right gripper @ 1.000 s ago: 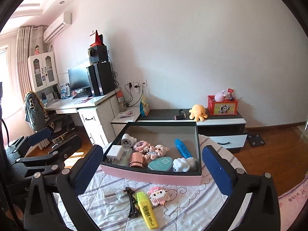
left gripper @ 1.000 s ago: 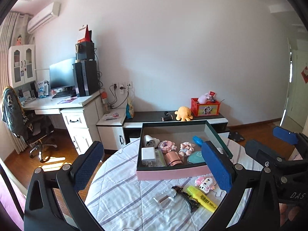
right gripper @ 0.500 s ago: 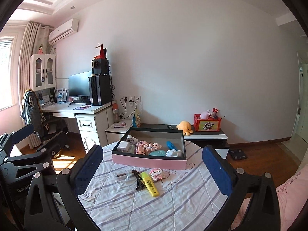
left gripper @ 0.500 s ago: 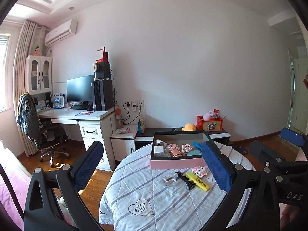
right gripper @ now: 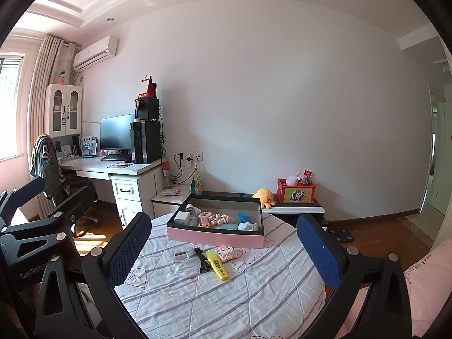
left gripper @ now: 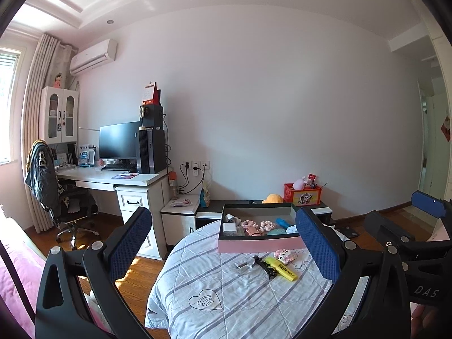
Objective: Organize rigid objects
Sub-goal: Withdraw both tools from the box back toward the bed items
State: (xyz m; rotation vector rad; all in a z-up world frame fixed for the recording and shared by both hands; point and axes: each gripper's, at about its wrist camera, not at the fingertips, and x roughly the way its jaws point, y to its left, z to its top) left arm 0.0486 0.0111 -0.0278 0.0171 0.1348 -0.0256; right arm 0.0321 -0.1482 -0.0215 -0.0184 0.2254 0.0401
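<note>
Both tongs, left (left gripper: 223, 250) and right (right gripper: 223, 250), gape apart and empty, the pink box (right gripper: 215, 234) at twelve o'clock on the desk (right gripper: 254, 296).

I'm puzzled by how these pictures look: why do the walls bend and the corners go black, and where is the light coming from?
Left wrist view: fisheye lens, so the ceiling bows and the corners are black; daylight from the window puts a bright patch on the floor. Right wrist view: same bending; the pink box is sharp, with no glare.
</note>
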